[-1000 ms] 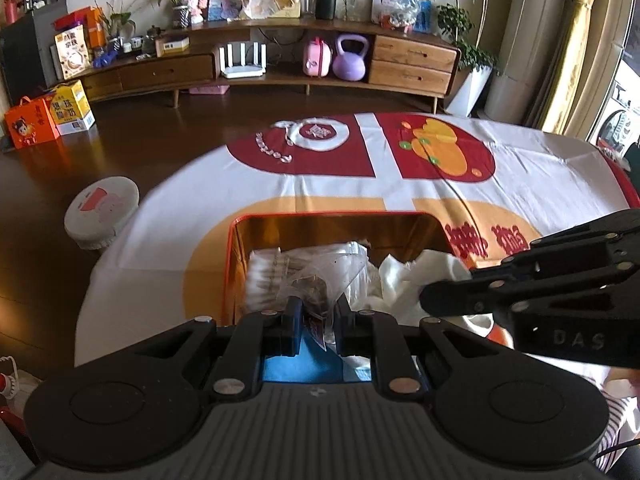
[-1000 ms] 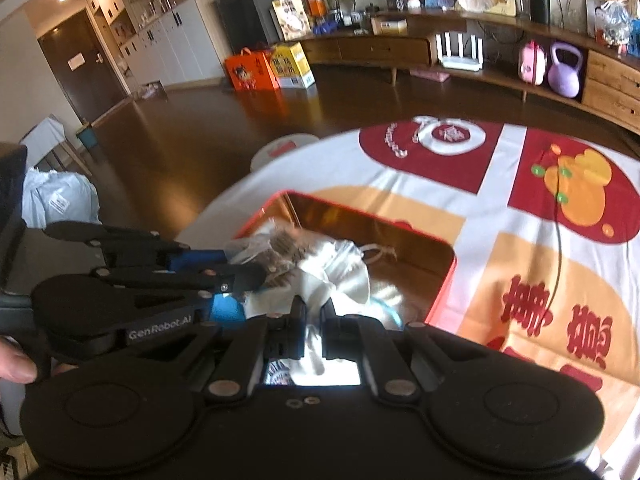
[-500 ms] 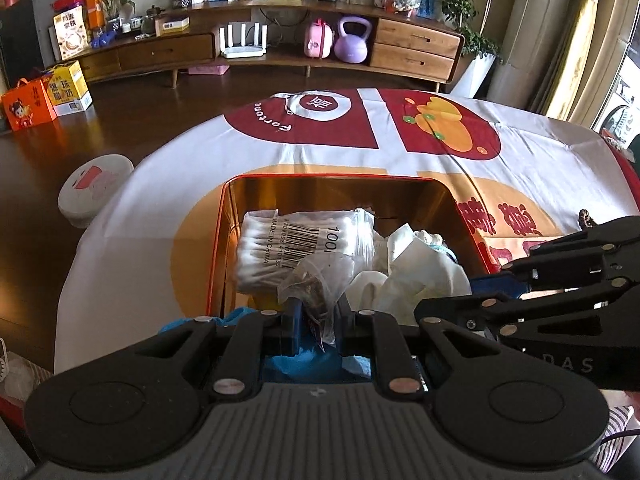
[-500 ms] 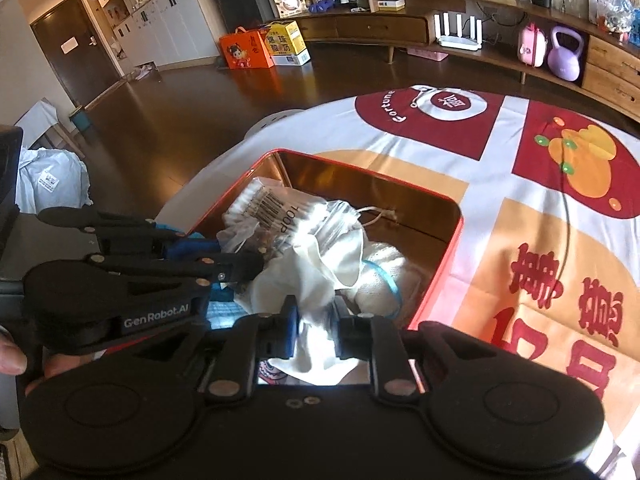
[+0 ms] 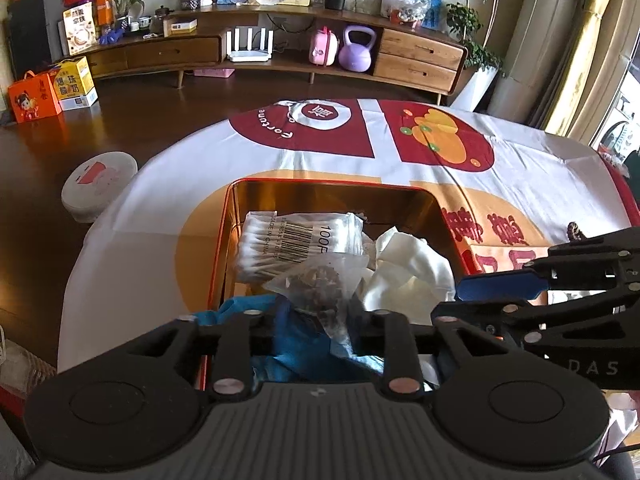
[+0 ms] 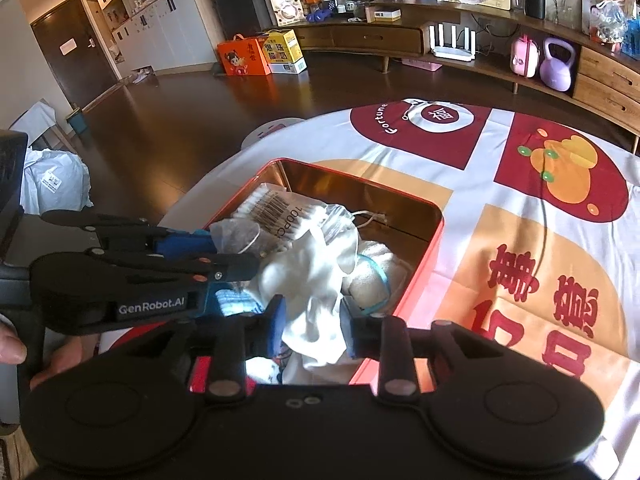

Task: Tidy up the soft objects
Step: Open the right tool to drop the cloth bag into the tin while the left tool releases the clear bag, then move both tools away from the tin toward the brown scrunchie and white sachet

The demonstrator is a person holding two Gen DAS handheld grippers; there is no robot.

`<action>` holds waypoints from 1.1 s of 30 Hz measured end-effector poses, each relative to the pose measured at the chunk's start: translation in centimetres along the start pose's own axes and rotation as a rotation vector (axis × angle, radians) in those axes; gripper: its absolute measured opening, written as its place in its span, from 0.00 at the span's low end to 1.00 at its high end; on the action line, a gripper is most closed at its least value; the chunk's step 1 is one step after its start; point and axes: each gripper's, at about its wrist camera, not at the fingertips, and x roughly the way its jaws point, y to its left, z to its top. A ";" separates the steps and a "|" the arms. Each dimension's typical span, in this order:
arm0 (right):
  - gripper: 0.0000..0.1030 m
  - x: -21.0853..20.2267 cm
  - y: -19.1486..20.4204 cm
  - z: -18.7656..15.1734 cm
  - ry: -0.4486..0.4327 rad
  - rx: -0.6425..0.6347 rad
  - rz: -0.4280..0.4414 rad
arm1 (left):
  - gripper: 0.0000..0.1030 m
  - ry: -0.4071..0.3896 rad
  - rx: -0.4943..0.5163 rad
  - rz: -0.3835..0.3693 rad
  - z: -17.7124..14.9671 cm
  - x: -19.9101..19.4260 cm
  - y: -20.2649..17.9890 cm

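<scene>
Loosely between opening jaws, white cloth (image 6: 316, 280)

Home living rm: wood TV sideboard (image 5: 304, 56), router (image 5: 249, 46), potted plants (image 5: 464, 20), curtains (image 5: 576, 40).

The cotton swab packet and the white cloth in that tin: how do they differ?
The cotton swab packet is a flat clear bag with a barcode, lying at the far left of the red tin; the white cloth is plain and crumpled, nearer the middle. The cloth sits between the right gripper's opening jaws; the packet lies free. Both rest inside the tin.
</scene>
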 end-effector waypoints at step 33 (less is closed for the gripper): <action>0.84 -13.0 -2.1 -5.5 -0.198 0.045 0.013 | 0.68 -0.170 0.087 -0.012 -1.5 -8.9 -8.5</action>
